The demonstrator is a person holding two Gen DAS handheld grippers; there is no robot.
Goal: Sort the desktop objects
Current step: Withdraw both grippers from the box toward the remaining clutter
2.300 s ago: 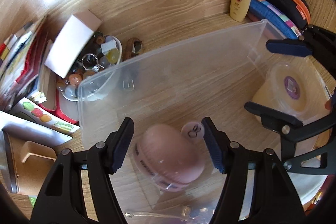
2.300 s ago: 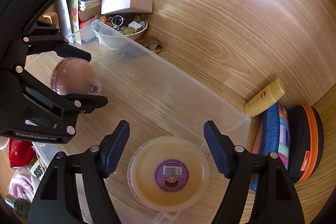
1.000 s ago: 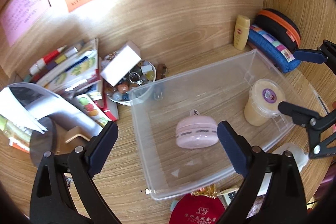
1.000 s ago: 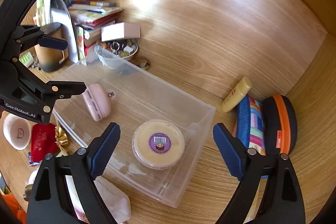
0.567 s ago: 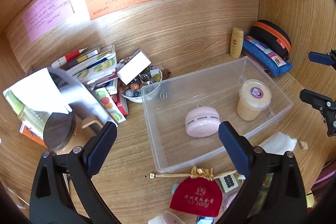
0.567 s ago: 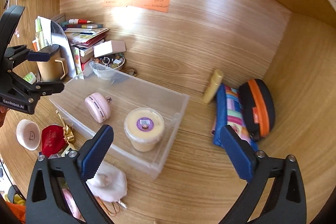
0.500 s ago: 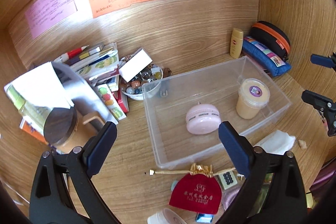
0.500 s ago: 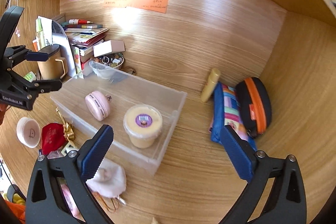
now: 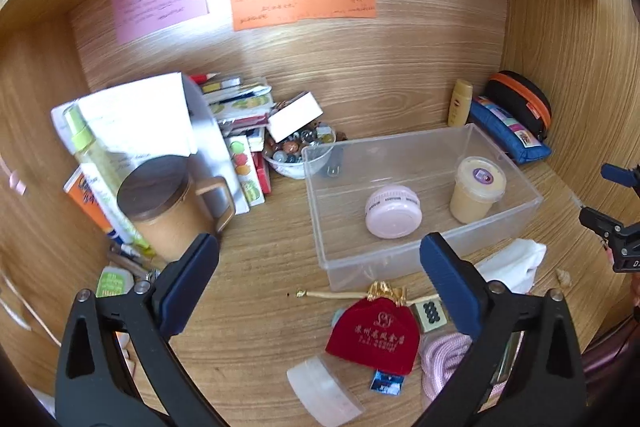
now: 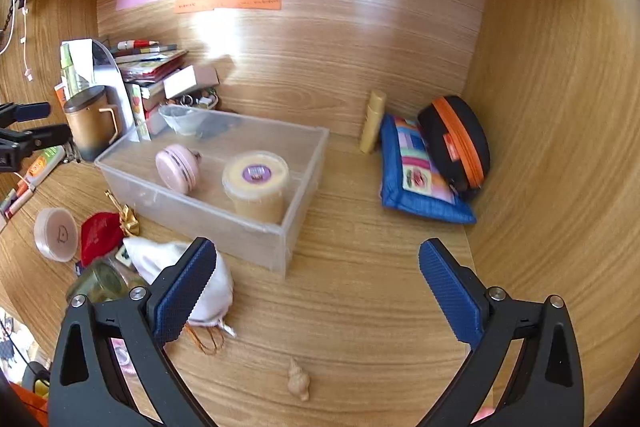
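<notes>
Both grippers, left gripper (image 9: 318, 281) still widening and right gripper (image 10: 316, 287), hang released; the clear plastic bin (image 10: 280, 231) half-hides a glass bowl (image 10: 180, 121) far left.

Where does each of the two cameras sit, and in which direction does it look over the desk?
Left wrist view: sits on the left gripper, looks down and forward at the clear box and the red pouch; its own jaws are opening with nothing between them, and the right gripper shows at the right edge.
Right wrist view: sits on the right gripper, looks at the same box from its right end; jaws wide, empty; the left gripper shows at the left edge.
Shared: box, pink round case, lidded cup.
</notes>
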